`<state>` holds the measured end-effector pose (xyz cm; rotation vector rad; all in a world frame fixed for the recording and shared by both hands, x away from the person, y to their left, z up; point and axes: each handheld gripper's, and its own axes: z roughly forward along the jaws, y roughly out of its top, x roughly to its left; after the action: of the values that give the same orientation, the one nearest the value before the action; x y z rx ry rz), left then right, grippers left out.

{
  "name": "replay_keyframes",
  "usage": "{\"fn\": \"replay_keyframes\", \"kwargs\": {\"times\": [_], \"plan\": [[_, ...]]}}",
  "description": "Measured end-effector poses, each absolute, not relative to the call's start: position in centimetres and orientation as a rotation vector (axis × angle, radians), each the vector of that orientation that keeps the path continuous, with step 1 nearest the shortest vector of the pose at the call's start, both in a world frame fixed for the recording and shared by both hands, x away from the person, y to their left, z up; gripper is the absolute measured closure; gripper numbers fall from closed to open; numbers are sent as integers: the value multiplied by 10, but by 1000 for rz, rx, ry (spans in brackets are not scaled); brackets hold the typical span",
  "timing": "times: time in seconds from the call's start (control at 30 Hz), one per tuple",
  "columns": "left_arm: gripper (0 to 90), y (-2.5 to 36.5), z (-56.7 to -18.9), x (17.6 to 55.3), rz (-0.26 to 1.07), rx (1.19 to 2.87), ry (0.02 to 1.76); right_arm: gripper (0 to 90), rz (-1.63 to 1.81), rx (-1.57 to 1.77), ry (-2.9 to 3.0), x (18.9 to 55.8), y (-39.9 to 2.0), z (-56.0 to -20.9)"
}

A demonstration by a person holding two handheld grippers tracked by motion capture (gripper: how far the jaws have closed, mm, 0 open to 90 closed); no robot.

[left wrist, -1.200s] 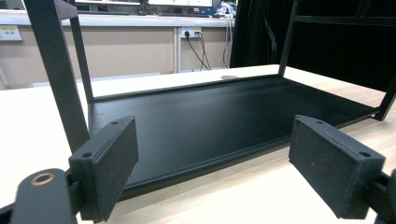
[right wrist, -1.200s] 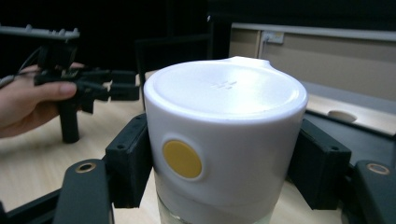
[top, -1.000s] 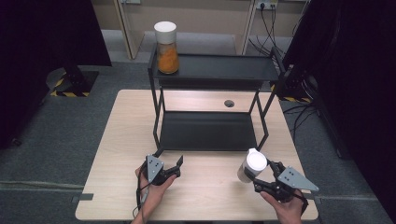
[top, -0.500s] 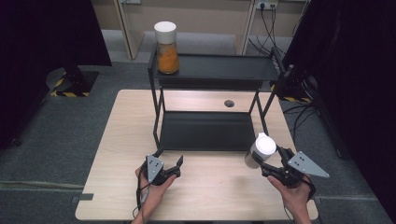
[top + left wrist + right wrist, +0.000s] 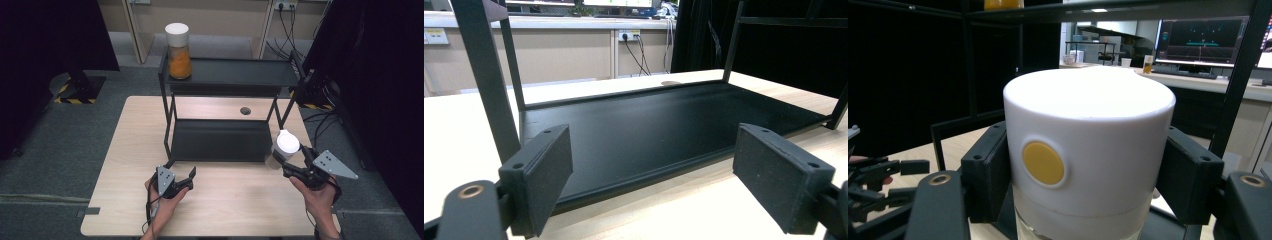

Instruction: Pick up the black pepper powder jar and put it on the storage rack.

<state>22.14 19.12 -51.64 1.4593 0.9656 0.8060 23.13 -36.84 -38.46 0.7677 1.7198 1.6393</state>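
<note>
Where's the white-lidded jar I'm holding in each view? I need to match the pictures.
High view: jar at right, beside the rack's lower shelf, in the right tool.
Right gripper view: jar at centre, close up, a jaw pressed on each side of its lid.
Left gripper view: I can't find it there; the left tool faces the lower shelf.
Shared landmark: the black rack.

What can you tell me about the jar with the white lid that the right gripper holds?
The jar has a thick, round white lid with a yellow round button on its side and a clear body below, whose contents cannot be made out. It looks like plastic above and glass or clear plastic beneath. It stands about upright, clamped at the lid between the black jaws of the right gripper, at the front right corner of the black rack.
</note>
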Motion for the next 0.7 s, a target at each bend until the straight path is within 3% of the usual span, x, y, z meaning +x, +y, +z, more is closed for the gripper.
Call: {"fn": "replay_keyframes", "kwargs": {"times": [0.7], "plan": [[157,191,-517,221,810,1458,965,310,1635,744,1665,248,-364,-356]]}}
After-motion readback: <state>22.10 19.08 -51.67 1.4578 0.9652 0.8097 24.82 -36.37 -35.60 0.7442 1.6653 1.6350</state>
